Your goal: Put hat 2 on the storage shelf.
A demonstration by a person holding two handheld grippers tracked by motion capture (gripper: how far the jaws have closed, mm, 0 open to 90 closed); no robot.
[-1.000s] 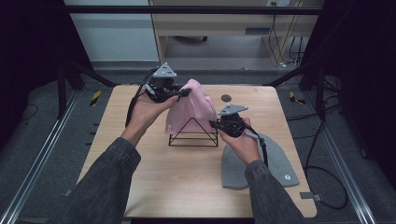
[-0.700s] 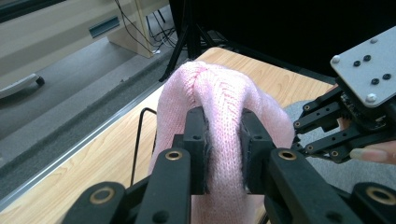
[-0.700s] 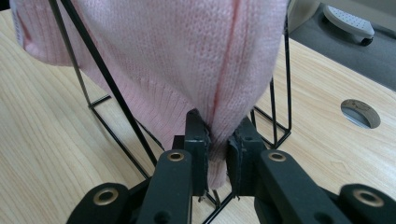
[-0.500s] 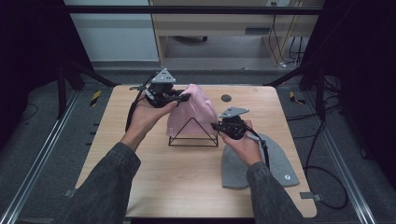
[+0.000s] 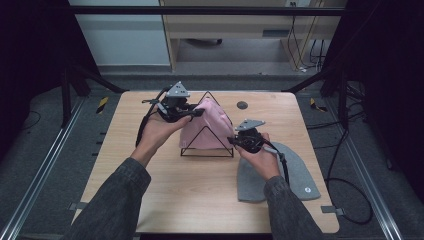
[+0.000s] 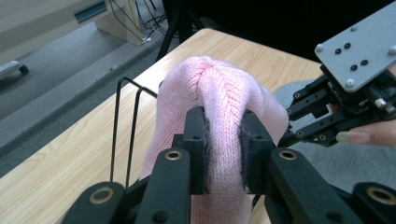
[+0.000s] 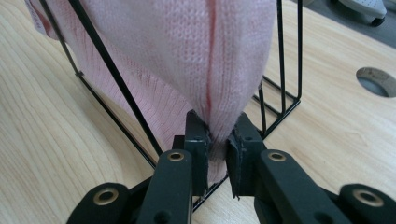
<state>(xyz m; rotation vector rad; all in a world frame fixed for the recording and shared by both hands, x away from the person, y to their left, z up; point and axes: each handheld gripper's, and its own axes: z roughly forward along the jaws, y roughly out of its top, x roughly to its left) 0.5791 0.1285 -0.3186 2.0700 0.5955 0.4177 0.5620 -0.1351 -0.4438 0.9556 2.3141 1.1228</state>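
A pink knitted hat [image 5: 202,131] drapes over a black wire triangular stand [image 5: 207,150] at the table's middle. My left gripper [image 5: 192,114] is shut on the hat's upper left part; in the left gripper view its pads pinch a fold of the pink hat [image 6: 219,121]. My right gripper [image 5: 235,141] is shut on the hat's lower right edge, beside the stand's base. In the right gripper view the pink hat [image 7: 187,56] hangs between the stand's wires [image 7: 107,70] and is pinched at its hem.
A grey knitted hat [image 5: 295,172] lies flat on the wooden table [image 5: 190,195] at the right, under my right hand. A round hole [image 5: 242,105] sits in the tabletop behind the stand. Cables trail from both grippers.
Both grippers have sunk a little with the pink hat, drawing it lower over the stand. The grips have not changed.
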